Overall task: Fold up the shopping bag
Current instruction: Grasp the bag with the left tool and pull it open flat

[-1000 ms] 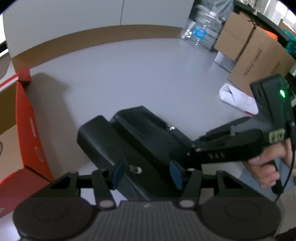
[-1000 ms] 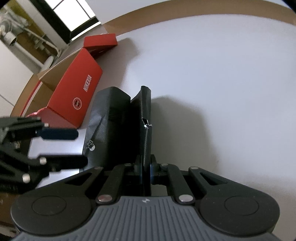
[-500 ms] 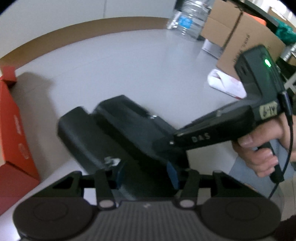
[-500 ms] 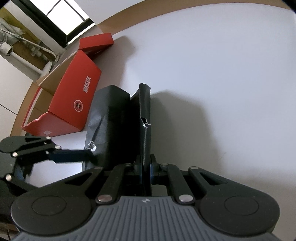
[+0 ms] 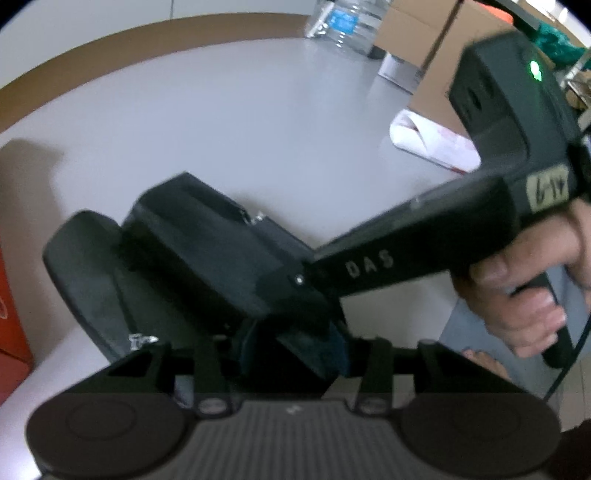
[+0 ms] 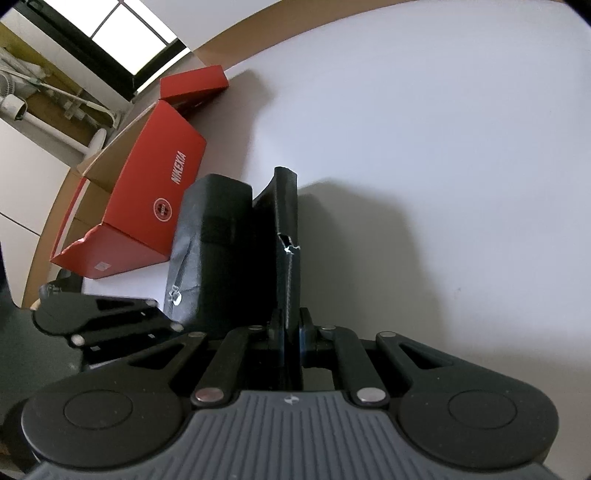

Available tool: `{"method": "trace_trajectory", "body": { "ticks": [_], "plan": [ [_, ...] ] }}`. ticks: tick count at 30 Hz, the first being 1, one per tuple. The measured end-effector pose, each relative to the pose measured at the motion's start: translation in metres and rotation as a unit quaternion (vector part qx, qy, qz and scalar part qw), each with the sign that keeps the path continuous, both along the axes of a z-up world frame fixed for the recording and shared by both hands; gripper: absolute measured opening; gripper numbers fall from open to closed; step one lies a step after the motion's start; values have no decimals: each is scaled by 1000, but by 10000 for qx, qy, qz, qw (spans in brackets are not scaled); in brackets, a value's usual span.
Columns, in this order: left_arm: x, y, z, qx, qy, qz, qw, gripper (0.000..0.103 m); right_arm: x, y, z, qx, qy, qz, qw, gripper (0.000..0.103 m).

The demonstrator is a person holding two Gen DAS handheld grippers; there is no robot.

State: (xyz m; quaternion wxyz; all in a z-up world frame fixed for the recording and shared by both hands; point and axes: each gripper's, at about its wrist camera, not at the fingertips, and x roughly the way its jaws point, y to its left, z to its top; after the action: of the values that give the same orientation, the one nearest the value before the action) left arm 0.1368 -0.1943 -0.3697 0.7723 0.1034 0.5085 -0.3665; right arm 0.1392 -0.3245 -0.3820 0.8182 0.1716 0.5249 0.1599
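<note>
A black shopping bag lies partly folded on the pale table. One panel stands upright, and my right gripper is shut on its near edge. In the left wrist view the right gripper reaches in from the right, held by a person's hand. My left gripper sits low over the bag's near corner. Its jaws are closing with a fold of the bag between the blue pads. Blur hides whether they press on it. The left gripper's fingers show beside the bag.
An open red shoe box stands just left of the bag, with its red lid further back. A water bottle, cardboard boxes and a white rolled bag lie at the far right.
My left gripper has come down and in over the bag's near corner, and its jaws have narrowed around the fold. The right gripper has kept its grip and place.
</note>
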Motion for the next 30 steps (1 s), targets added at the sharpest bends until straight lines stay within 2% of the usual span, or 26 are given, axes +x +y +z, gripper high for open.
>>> {"method": "trace_trajectory", "body": {
  "ticks": [6,10,13,15,21,30],
  "plan": [
    [10,8,-5,223,51,265,9994,42,1,-4,-1,-149,-27,-118,9998,7],
    [12,8,-6,340,18,249,9991,42,1,0,-2,-439,-7,-5,9990,7],
    [13,5,-9,584,-57,183,9981,41,1,-3,-3,-662,-7,-46,9978,7],
    [16,5,-12,756,-132,217,9968,41,0,-4,-3,-1012,-88,-111,9948,7],
    [24,10,-13,902,-223,418,9948,41,1,-11,-1,-1549,-183,-231,9875,6],
    [24,21,-14,1277,-216,566,9900,44,3,-23,0,-1868,-312,-309,9814,6]
  ]
}}
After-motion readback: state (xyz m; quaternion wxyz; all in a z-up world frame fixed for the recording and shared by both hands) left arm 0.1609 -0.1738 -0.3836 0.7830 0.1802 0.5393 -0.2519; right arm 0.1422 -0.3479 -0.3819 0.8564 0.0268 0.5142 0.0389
